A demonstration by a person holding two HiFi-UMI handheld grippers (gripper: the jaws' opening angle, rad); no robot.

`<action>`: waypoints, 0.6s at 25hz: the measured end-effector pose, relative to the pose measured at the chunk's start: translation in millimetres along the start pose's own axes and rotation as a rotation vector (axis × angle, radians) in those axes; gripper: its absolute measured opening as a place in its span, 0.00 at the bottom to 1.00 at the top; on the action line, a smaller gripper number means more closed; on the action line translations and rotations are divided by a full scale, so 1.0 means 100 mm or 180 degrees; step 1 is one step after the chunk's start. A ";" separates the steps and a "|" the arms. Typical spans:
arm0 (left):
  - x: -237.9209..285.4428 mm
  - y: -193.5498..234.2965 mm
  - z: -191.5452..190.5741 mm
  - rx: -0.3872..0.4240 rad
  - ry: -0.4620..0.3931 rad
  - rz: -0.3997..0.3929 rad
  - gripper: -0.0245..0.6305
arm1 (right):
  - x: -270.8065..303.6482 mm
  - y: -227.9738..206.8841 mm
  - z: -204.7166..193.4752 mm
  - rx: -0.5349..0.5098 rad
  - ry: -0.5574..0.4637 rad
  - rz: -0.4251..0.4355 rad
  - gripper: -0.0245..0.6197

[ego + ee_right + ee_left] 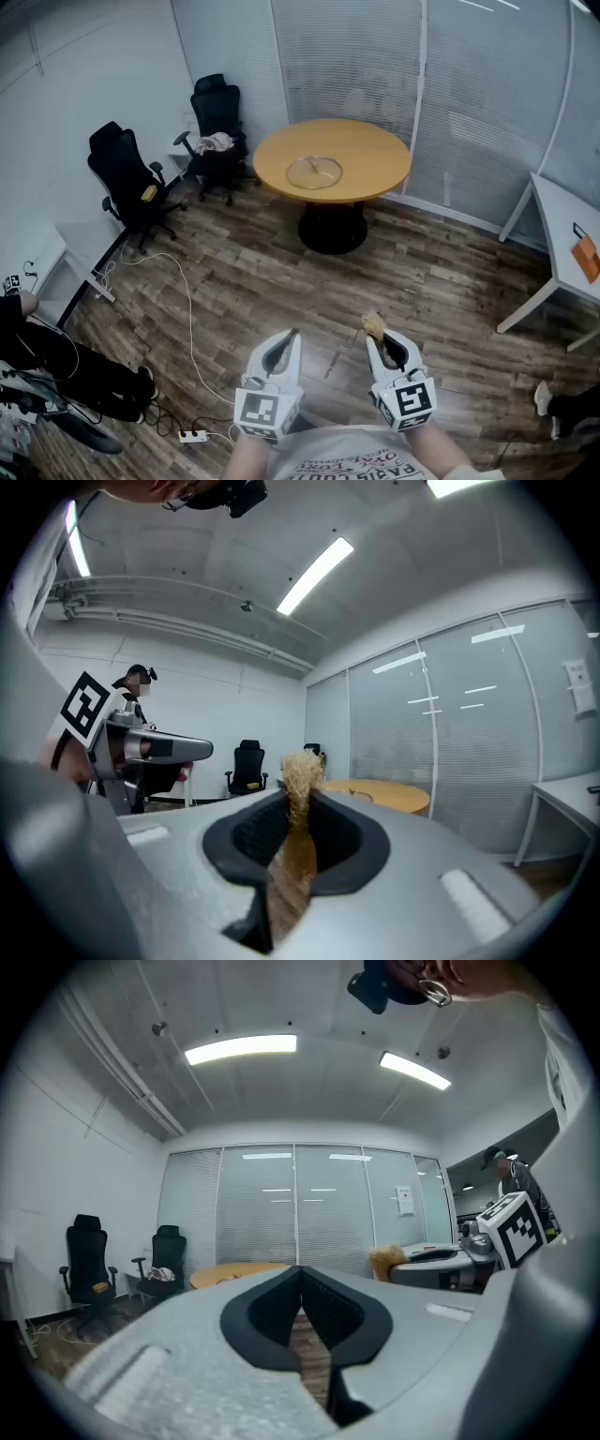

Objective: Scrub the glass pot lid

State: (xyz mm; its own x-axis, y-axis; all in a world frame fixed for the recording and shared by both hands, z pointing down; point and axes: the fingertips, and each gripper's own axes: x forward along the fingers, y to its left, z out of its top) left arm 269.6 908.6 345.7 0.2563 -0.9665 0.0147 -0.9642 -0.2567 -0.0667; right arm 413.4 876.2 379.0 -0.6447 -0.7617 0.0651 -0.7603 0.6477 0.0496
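Though far, glass lid point(314, 172) (faint outline)

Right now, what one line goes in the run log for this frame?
left gripper: shut, empty | right gripper: shut on brush | glass lid: on round table, far from both grippers | scrubbing: not started

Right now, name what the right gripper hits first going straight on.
Nothing near: the right gripper, shut on a brush, points over bare floor; probably the round table first, depth unclear.

Ceiling strip lights point(241, 1048) give even brightness; fisheye edges curve and darken.
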 end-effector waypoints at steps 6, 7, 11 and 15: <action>0.09 -0.04 -0.03 0.0018 0.0046 0.0020 0.05 | 0.01 -0.11 -0.01 0.0010 -0.0012 0.0004 0.13; 0.11 -0.03 -0.02 0.0009 0.0031 0.0026 0.05 | 0.01 -0.13 -0.01 0.0017 -0.0019 0.0004 0.13; 0.18 -0.03 -0.02 0.0001 0.0034 0.0028 0.05 | 0.02 -0.22 -0.03 0.0127 -0.0057 -0.0031 0.13; 0.28 -0.04 -0.06 0.0005 0.0083 0.0036 0.05 | 0.04 -0.34 -0.08 0.0204 -0.0035 -0.0116 0.13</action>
State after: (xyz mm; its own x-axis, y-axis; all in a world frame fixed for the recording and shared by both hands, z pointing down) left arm 280.3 882.6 352.0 0.2435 -0.9691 0.0401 -0.9669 -0.2458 -0.0686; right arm 436.8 851.0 385.2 -0.6171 -0.7850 0.0535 -0.7865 0.6175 -0.0122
